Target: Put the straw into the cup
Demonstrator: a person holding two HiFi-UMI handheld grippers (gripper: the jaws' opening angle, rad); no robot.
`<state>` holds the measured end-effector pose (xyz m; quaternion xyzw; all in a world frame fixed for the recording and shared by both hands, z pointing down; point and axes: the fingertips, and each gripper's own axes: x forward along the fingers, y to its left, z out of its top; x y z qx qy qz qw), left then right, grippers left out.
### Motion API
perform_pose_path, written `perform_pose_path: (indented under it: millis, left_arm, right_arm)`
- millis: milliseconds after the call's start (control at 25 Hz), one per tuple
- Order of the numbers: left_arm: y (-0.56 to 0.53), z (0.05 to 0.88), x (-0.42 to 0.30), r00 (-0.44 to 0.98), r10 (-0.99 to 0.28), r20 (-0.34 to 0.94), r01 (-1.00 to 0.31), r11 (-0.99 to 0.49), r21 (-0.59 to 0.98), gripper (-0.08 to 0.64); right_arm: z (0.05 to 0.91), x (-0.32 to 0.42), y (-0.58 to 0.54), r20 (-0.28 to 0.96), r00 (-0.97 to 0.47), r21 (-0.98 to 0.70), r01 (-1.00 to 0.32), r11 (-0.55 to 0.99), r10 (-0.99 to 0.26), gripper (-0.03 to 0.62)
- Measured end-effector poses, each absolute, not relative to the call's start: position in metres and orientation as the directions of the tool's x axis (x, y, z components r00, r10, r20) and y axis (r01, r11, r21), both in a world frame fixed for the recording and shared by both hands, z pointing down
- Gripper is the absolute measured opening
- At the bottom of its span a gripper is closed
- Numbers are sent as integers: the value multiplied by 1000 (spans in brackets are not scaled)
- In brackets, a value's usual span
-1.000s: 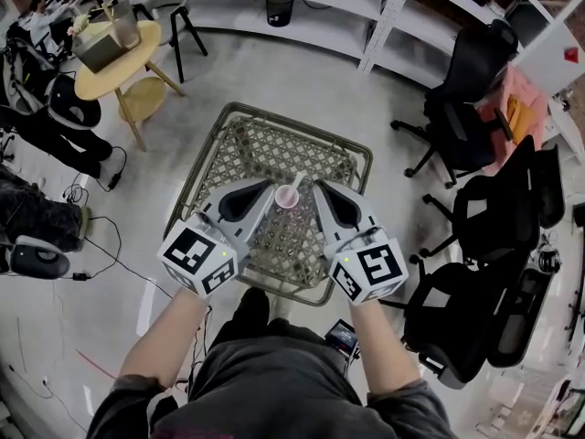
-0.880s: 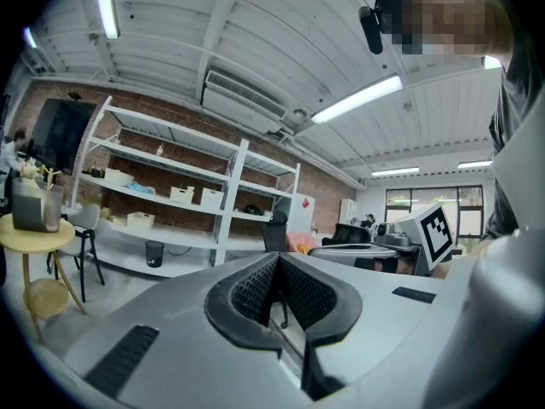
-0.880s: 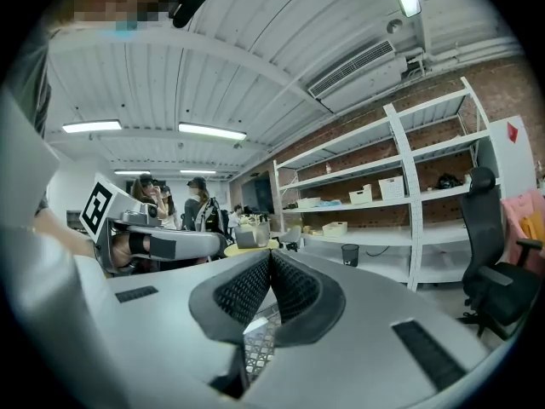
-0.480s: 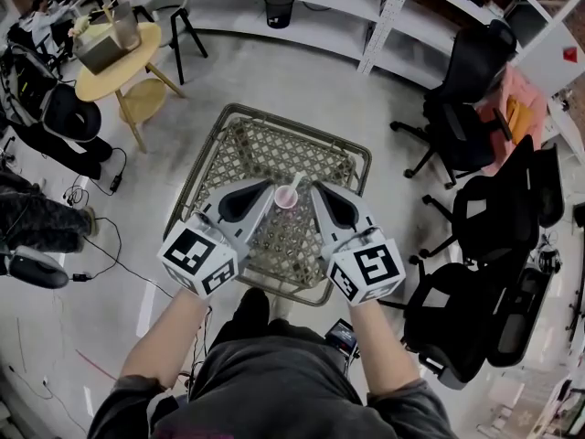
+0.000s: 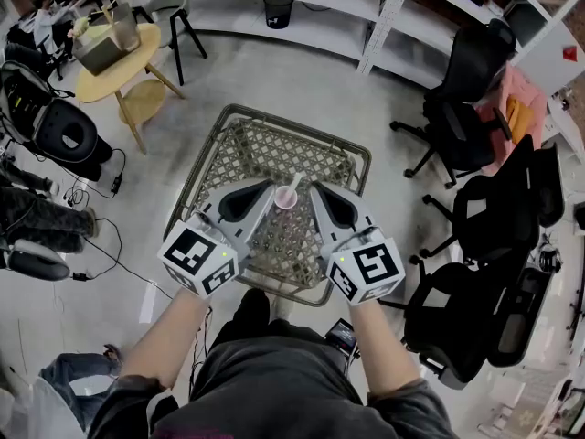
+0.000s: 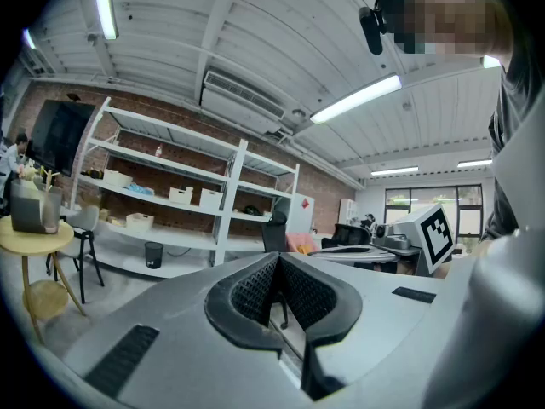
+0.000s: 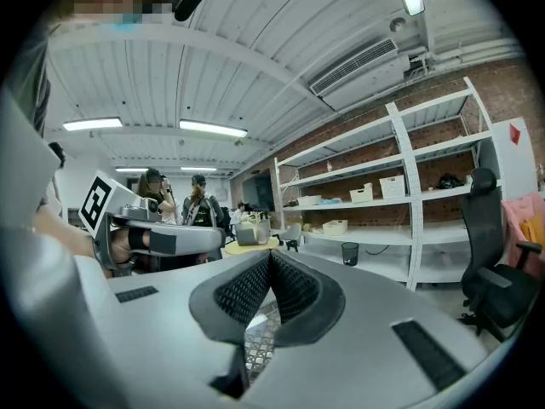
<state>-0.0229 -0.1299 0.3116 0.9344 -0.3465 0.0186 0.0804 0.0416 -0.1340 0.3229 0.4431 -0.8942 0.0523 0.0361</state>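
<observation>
A small pink cup (image 5: 287, 198) stands on the metal mesh table (image 5: 274, 149) in the head view. A white straw (image 5: 293, 184) leans out of it toward the far right. My left gripper (image 5: 270, 188) is just left of the cup and my right gripper (image 5: 313, 190) just right of it, their tips close to the rim. In the left gripper view the left gripper (image 6: 277, 259) is shut with nothing between its jaws. The right gripper (image 7: 270, 255) is likewise shut and empty. Neither gripper view shows the cup.
Black office chairs (image 5: 466, 108) crowd the table's right side. A round yellow side table (image 5: 114, 62) and a stool stand at the far left, white shelving (image 5: 366, 7) along the back. A person's legs (image 5: 64, 378) and cables lie on the floor at the left.
Both grippers and the cup stay nearly still. On the floor at the left, a dark seat and feet have shifted, and a jeans-clad leg has come in at the bottom left.
</observation>
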Motion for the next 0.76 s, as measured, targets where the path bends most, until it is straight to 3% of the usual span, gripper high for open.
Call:
perform_pose_path:
  millis: [760]
  left_arm:
    - [-131,309,-22,766,-636,93,-643,-755,130,9]
  right_arm:
    - [323,39,-135,116,-607,-61,-795,604,-786,12]
